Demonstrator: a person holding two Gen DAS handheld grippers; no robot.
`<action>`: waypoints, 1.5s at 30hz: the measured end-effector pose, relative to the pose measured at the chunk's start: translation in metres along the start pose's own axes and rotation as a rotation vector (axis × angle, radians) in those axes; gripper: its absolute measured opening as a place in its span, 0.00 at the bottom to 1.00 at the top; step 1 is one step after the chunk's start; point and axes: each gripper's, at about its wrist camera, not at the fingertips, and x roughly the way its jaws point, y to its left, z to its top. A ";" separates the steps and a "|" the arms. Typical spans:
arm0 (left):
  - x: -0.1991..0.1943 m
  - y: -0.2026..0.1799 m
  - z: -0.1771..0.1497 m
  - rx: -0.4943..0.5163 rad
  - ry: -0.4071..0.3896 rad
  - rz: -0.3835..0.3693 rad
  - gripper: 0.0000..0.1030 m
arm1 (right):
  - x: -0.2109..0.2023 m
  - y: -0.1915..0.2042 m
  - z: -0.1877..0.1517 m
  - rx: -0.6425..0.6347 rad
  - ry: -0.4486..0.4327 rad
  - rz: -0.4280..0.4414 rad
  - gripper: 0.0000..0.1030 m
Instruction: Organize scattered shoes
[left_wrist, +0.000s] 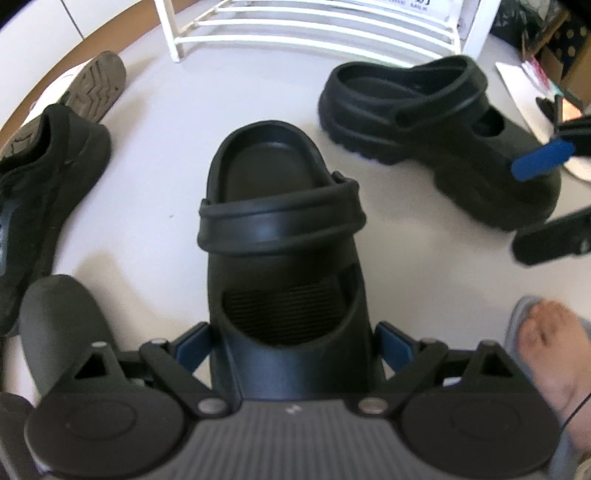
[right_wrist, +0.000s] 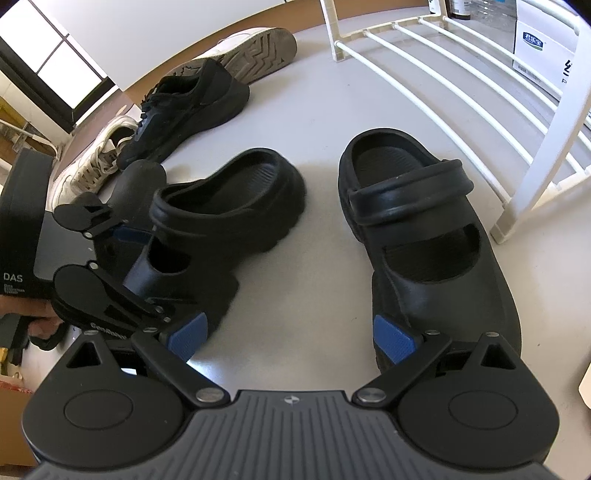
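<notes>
Left wrist view: left gripper jaws clamp one black clog. Right gripper gapes beside its mate; next, grip that, then shoe rack.

A plain black clog is seen at the centre of the left wrist view, its insole marked by a fine ribbed pattern. A second black clog is shown at 2 o'clock. At 9 o'clock a black sneaker is seen, and at 10 o'clock a white shoe with a grey-brown zigzag tread. The floor is pale grey. The rack at 12 o'clock is white. Blue pads with a fine grid texture are carried on black jaws.
</notes>
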 end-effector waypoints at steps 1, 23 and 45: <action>0.000 -0.003 0.001 -0.001 0.000 -0.004 0.93 | 0.000 0.000 0.000 0.001 0.000 0.001 0.96; -0.051 -0.001 -0.027 -0.083 -0.022 -0.077 0.93 | 0.013 0.038 0.001 -0.022 0.039 0.009 0.96; -0.072 0.025 -0.136 -0.398 -0.137 -0.127 0.92 | 0.067 0.073 0.008 0.094 0.184 -0.052 0.97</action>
